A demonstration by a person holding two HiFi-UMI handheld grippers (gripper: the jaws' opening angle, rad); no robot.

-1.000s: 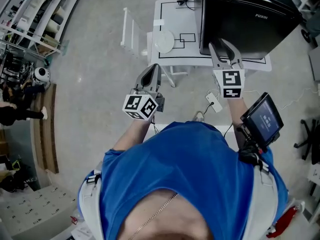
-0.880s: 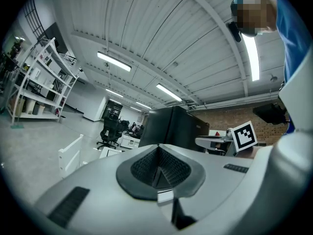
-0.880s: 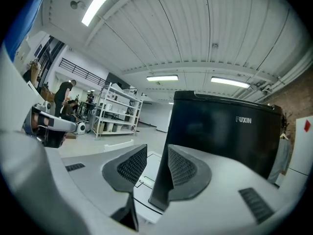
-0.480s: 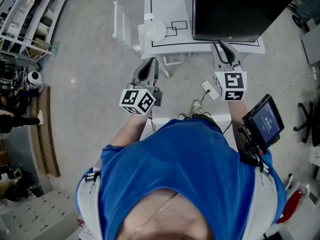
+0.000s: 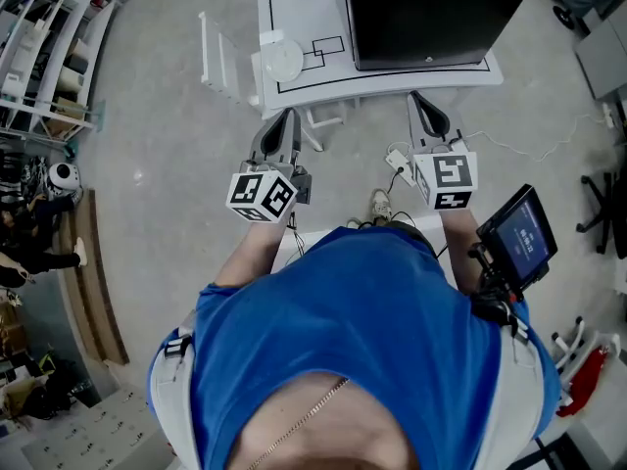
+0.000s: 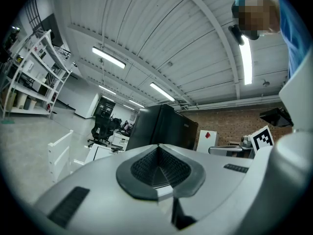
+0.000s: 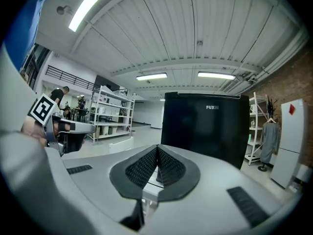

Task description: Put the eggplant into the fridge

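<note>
One fridge point(image 5: 431, 18), one table point(image 5: 392, 79), one screen point(image 5: 519, 238), probably one plate point(image 5: 282, 60).

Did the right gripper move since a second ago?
Yes. The right gripper pulled back from the black fridge, off the white table toward the person. Its fingers have just been closing, with nothing between them.

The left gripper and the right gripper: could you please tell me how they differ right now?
The left gripper points toward the white plate; the right gripper points toward the black fridge. The left gripper's jaws rest shut, while the right gripper's have just been closing, with nothing between them. Both are now shut and empty.
</note>
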